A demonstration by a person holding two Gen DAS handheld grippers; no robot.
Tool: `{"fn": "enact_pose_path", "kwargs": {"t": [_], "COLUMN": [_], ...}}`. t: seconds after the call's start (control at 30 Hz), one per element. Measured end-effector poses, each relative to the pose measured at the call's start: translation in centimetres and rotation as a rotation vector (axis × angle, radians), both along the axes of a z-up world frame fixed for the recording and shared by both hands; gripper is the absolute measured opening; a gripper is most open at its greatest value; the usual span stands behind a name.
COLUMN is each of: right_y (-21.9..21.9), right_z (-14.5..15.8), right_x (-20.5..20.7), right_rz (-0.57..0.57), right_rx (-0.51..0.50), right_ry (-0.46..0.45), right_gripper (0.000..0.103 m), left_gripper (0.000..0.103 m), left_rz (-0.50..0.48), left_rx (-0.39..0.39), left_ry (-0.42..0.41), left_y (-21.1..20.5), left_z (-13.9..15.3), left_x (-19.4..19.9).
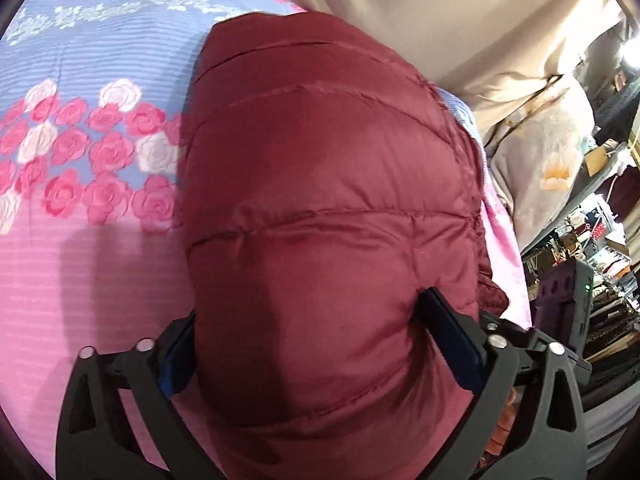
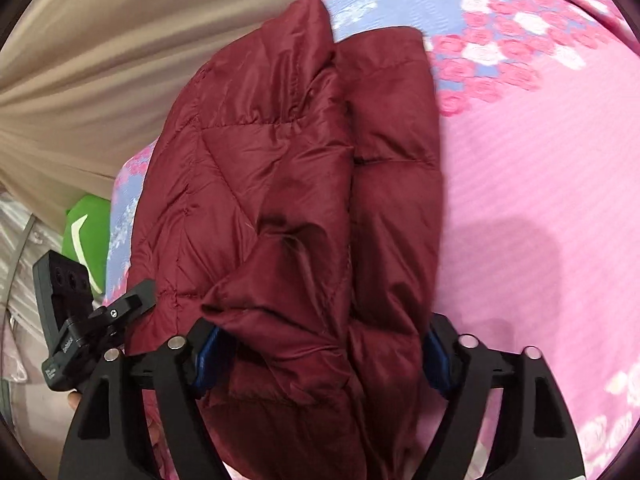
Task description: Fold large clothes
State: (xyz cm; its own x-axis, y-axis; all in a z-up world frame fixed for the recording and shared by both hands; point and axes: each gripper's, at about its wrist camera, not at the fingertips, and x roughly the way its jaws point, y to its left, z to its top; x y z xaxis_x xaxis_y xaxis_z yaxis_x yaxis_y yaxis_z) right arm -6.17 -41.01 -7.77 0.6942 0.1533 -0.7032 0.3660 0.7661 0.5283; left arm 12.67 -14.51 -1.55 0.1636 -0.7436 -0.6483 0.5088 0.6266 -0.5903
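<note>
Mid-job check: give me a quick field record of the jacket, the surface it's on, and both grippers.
garment: maroon quilted jacket, bunched and partly folded
surface: pink and blue rose-print bedsheet
left gripper: jaws wide, jacket padding between them, grip unclear
right gripper: jaws apart, bunched jacket fabric between them, grip unclear
backdrop: beige curtain behind the bed
fold status: not finished, fabric still lumpy
</note>
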Motion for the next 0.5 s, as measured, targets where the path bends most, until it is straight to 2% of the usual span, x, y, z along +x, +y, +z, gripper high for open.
{"fn": "enact_pose_path", "kwargs": {"t": [0.03, 0.07, 0.1, 0.13, 0.17, 0.27, 0.37, 0.43, 0.5], "right_y": [0.3, 0.4, 1.0, 2.1, 3.2, 6.6, 9.9, 11.5, 13.2], "right_z": [-0.1, 0.2, 0.9, 2.3, 3.4, 7.7, 11.2, 12.1, 11.8], "right_x": [0.2, 0.5, 0.7, 0.9, 1.2, 1.3, 2.0, 2.8, 5.2], "right_rz": [0.018, 0.025, 0.029, 0.047, 0.061, 0.111, 0.155, 0.187, 0.224], "right_rx": [0.027, 0.04, 0.001, -0.067, -0.104, -0.224, -0.303, -0.327, -0.309], "right_ry": [-0.012, -0.024, -0.028, -0.042, -0.064, -0.167, -0.274, -0.324, -0.34], "right_gripper": [0.044, 0.037, 0.027, 0.021, 0.02, 0.017, 0.017, 0.018, 0.02], "left_gripper": [0.079, 0.066, 0.06, 0.051, 0.046, 0.042, 0.042, 0.042, 0.043], "left_rz": [-0.002, -0.005, -0.023, -0.025, -0.023, 0.003, 0.048, 0.088, 0.131], "left_rx": [-0.003, -0.013, -0.031, -0.037, -0.048, -0.065, -0.102, -0.11, -0.09], "left_ry": [-0.017, -0.054, -0.087, -0.102, -0.132, -0.236, -0.341, -0.417, -0.451], "left_y": [0.0, 0.2, 0.5, 0.6, 1.2, 3.4, 7.0, 9.9, 11.9], "left_z": [0.4, 1.1, 2.0, 2.5, 3.6, 6.9, 9.6, 11.0, 11.1], "left_x": [0.0, -0.3, -0.4, -0.3, -0.3, -0.4, -0.4, -0.4, 0.5]}}
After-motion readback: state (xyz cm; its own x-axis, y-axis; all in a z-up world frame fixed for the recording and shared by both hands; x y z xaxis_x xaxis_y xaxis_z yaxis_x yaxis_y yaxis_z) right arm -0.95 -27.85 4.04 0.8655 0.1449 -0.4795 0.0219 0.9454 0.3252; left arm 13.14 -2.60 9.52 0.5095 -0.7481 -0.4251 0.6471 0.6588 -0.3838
